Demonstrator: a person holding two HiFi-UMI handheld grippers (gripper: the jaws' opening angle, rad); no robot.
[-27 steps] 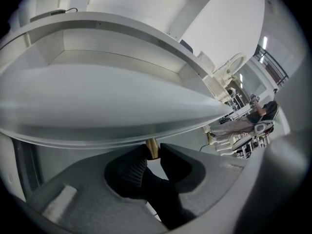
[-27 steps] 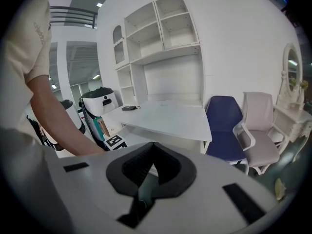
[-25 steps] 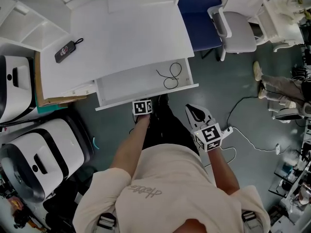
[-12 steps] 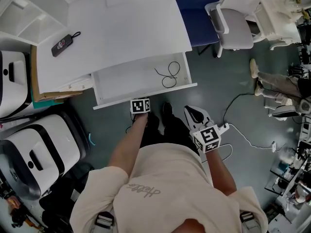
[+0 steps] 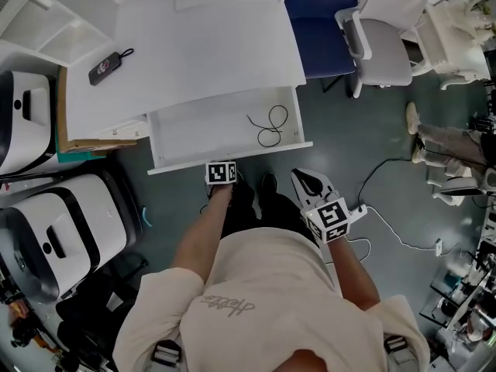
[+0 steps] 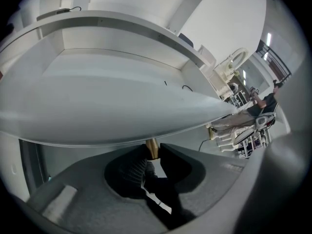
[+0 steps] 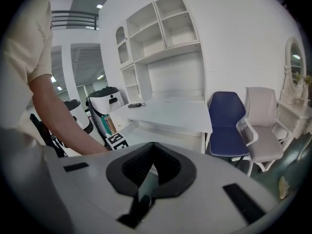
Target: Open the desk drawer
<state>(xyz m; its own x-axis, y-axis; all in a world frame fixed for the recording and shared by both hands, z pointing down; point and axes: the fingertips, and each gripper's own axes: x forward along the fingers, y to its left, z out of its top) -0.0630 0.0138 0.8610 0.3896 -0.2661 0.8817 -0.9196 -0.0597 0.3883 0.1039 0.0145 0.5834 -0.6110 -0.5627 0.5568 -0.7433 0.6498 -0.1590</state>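
White and shallow, the drawer (image 5: 194, 134) stood pulled well out from under the counter (image 5: 209, 45), a black cable (image 5: 268, 125) lying loose inside. The left tongs (image 6: 151, 153) pinched the brass-coloured knob (image 6: 152, 147) at its front. The right tongs (image 5: 311, 181) hung apart beside the person, pressed together on nothing. To finish well, the pull probably needed to run straight along the slides, level and steady, with a firm pinch, no twist, and an easing-off before the stop.
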